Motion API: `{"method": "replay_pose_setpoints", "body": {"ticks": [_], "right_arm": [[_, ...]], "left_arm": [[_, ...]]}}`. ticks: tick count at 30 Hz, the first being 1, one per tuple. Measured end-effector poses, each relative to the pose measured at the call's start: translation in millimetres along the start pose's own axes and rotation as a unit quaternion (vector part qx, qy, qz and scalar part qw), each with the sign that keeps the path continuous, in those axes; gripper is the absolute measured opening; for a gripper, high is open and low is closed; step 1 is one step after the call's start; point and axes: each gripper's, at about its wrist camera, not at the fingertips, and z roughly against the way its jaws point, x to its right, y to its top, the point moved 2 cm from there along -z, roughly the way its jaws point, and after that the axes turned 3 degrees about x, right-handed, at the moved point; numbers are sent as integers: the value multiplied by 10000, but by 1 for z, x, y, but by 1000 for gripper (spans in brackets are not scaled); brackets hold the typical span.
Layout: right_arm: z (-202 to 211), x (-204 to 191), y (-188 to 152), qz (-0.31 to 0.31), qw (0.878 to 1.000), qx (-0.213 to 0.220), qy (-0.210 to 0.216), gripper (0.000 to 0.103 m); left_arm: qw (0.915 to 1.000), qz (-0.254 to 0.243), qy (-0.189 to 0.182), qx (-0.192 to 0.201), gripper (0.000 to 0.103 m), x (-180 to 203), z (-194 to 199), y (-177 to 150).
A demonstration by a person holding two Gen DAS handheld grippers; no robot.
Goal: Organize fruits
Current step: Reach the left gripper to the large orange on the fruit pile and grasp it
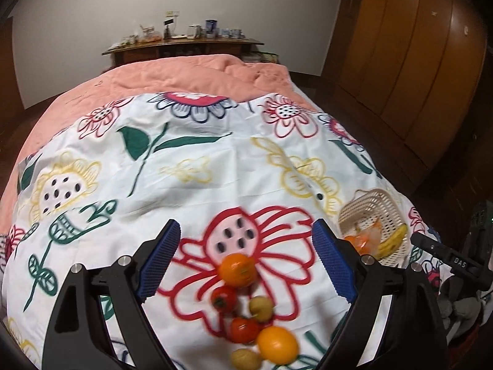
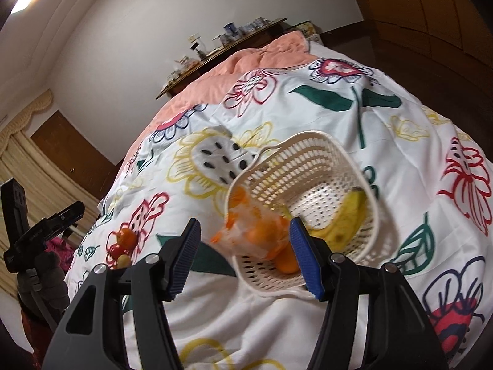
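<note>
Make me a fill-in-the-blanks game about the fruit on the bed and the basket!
1. The long yellow fruit in the basket is a ____.
2. The loose fruit lies on a bedspread printed with ____.
3. The pads on the left gripper are coloured ____.
4. Nothing sits between those pads, so that gripper is ____.

Missing words: banana; flowers; blue; open

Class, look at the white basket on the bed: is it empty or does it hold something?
Not empty: the basket holds a banana and a bag of orange fruit.
</note>
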Motion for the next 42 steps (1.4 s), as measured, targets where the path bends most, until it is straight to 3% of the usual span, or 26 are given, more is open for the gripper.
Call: {"method": "replay_pose_setpoints", "body": {"ticks": [13, 28, 33, 42], "right_arm": [[-15, -62, -17, 637, 9963, -388, 417, 60], [-26, -66, -29, 598, 9950, -639, 482, 60], [-26, -64, -29, 567, 9951, -656, 481, 60], [-26, -63, -29, 561, 9951, -662, 477, 60]], "left_arm": [[9996, 277, -11, -84, 88, -28, -3, -17], [9979, 113, -130, -621, 87, -14, -49, -28], [9963, 30, -194, -834, 74, -6, -63, -32], [9941, 1, -144, -1078, 61, -4, -81, -42]]}}
